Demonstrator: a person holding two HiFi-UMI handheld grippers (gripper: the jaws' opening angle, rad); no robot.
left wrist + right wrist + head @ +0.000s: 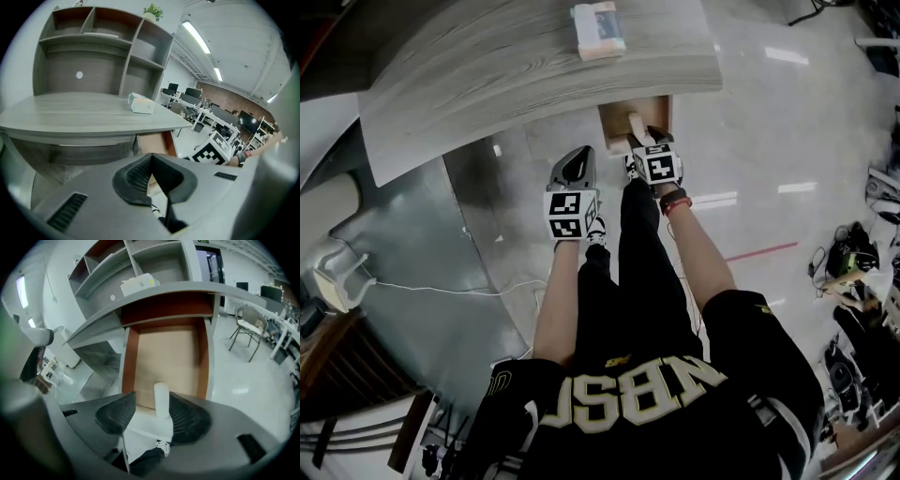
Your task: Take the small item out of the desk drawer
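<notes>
The desk drawer (164,357) stands pulled out under the grey desk top (487,75); its floor is light brown with red-brown walls. A small white cylinder (161,399) lies near the drawer's front edge, and it also shows in the head view as the cylinder (635,127). My right gripper (152,398) is at the drawer's front, open, with the cylinder between its jaws, close against the right pad and apart from the left one. My left gripper (574,169) hangs left of the drawer, below the desk edge, jaws shut on nothing (151,157).
A pale tissue pack (598,30) lies on the desk top. A shelf unit (93,47) rises behind the desk. My legs and shoes stand right below the drawer. A chair (248,329) stands to the right, and cables and gear (853,262) lie on the floor there.
</notes>
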